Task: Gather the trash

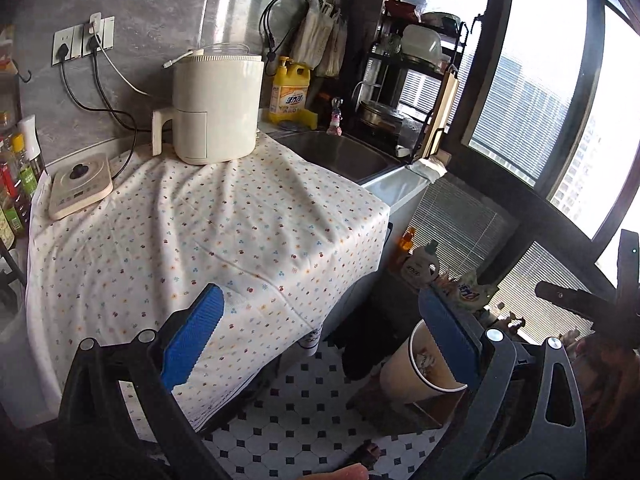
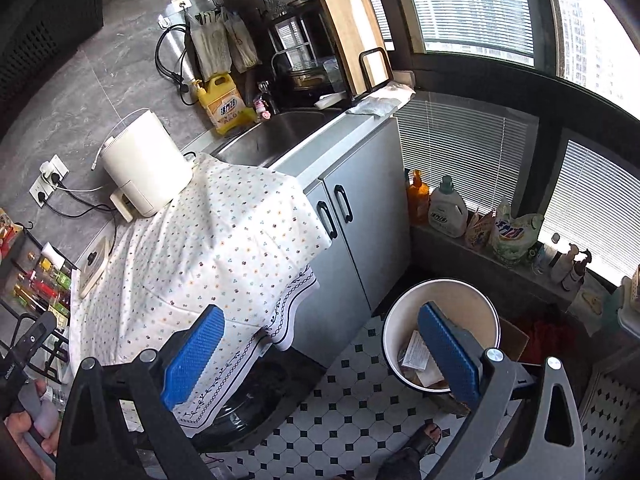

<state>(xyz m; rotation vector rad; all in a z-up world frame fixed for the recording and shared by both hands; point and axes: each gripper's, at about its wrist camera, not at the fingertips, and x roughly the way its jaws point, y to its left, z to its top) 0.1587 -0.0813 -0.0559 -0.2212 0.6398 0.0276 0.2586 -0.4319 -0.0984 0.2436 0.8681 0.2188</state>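
The trash bin (image 2: 440, 322), a pale round bucket, stood on the tiled floor (image 2: 344, 412) beside the grey cabinet (image 2: 352, 216) under the sink (image 2: 276, 136). Crumpled paper and wrappers (image 2: 416, 354) lay in its bottom, partly hidden behind a blue pad of the right gripper (image 2: 320, 354); what each scrap was could not be made out. In the left wrist view the bin (image 1: 404, 364) showed only as a slice, cut off by the left gripper (image 1: 320, 344).

Both grippers hung in the air with jaws spread wide and nothing between them. The right one's jaws stood at their widest.

The flowered cloth (image 1: 208, 232) covered the desk and draped over its front edge, hiding most of the dark round-fronted thing below. A white appliance (image 1: 218, 108) stood on the cloth near the wall, a yellow detergent bottle (image 1: 290, 90) behind the sink. A sandalled foot (image 2: 426, 438) showed at the lower edge, cropped.
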